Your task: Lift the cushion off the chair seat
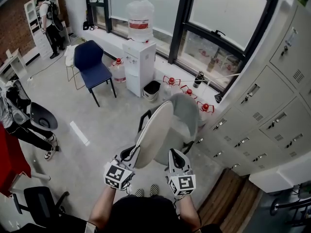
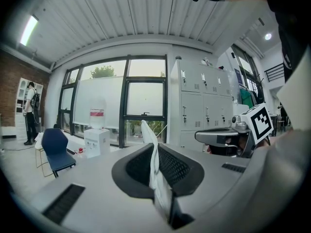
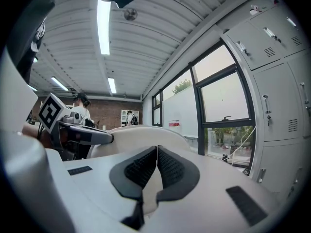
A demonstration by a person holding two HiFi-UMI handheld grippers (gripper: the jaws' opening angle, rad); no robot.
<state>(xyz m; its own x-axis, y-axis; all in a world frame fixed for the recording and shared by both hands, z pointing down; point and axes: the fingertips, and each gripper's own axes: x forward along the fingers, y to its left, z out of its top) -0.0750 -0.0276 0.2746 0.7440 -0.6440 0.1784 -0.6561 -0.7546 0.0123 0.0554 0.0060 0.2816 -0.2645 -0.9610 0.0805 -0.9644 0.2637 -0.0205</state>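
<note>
A round beige cushion [image 1: 154, 134] stands tilted on edge above the grey chair [image 1: 188, 116], clear of its seat. My left gripper [image 1: 132, 153] is shut on the cushion's lower left rim. In the left gripper view a white fold of the cushion [image 2: 154, 165] is pinched between the black pads [image 2: 138, 169]. My right gripper [image 1: 174, 155] is shut on the rim's lower right. In the right gripper view the thin cushion edge [image 3: 156, 159] sits between the closed pads, and the cushion's face [image 3: 138, 136] spreads to the left. Each gripper shows in the other's view: the right gripper [image 2: 228, 139], the left gripper [image 3: 85, 136].
A water dispenser [image 1: 139, 57], a blue chair [image 1: 93, 64] and a small bin [image 1: 151, 89] stand along the windows. Grey lockers [image 1: 272, 110] line the right side. A seated person [image 1: 19, 120] is at the left, another person [image 1: 50, 21] at the far shelf.
</note>
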